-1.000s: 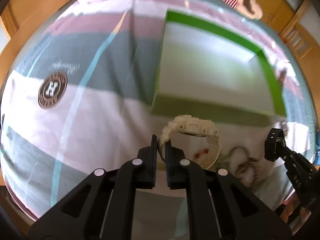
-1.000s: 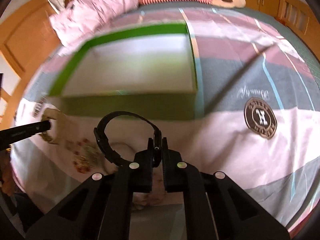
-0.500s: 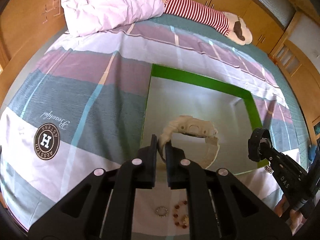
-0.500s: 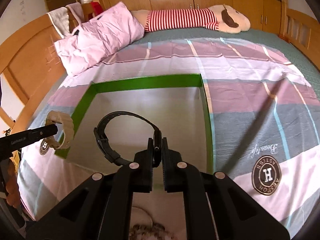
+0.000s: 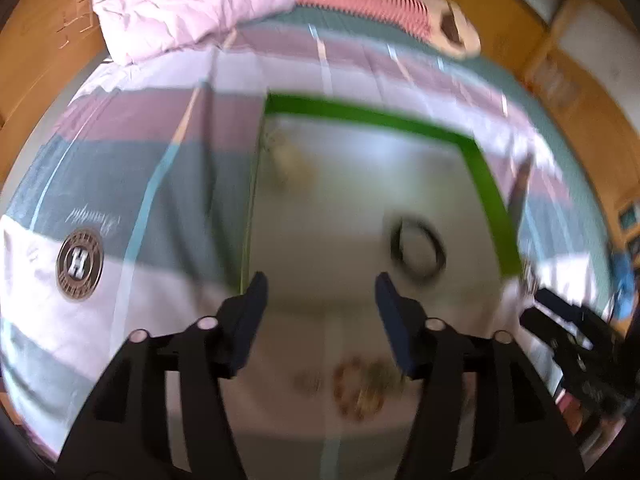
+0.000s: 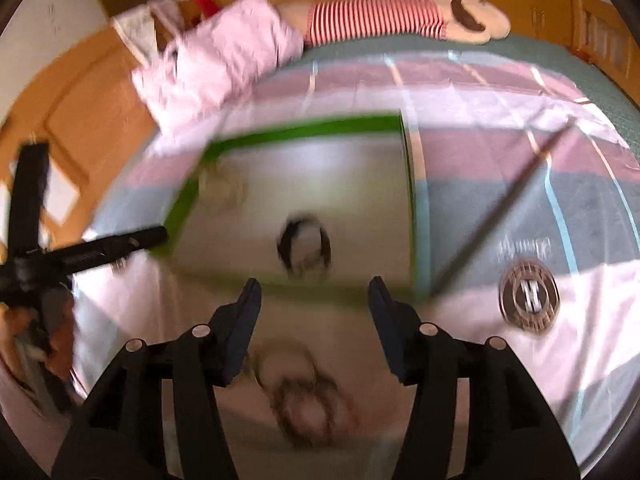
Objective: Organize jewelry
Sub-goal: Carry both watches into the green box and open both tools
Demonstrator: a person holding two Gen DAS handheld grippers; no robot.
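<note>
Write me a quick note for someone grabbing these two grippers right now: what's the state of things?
Left gripper: open, empty, jaws just opened.
Right gripper: open, empty, jaws just opened.
Black watch and cream watch lie in the green tray; cream one near its far left corner.
Done: both watches dropped.
Left: blurred bracelets on the bedspread before the tray.

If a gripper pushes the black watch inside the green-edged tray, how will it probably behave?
The black watch lies in the green-edged tray as a rounded loop, so its strap probably holds shape yet flexes. The tray floor looks smooth, so it may slide rather than roll. It seems light; the blur hides finer detail.
</note>
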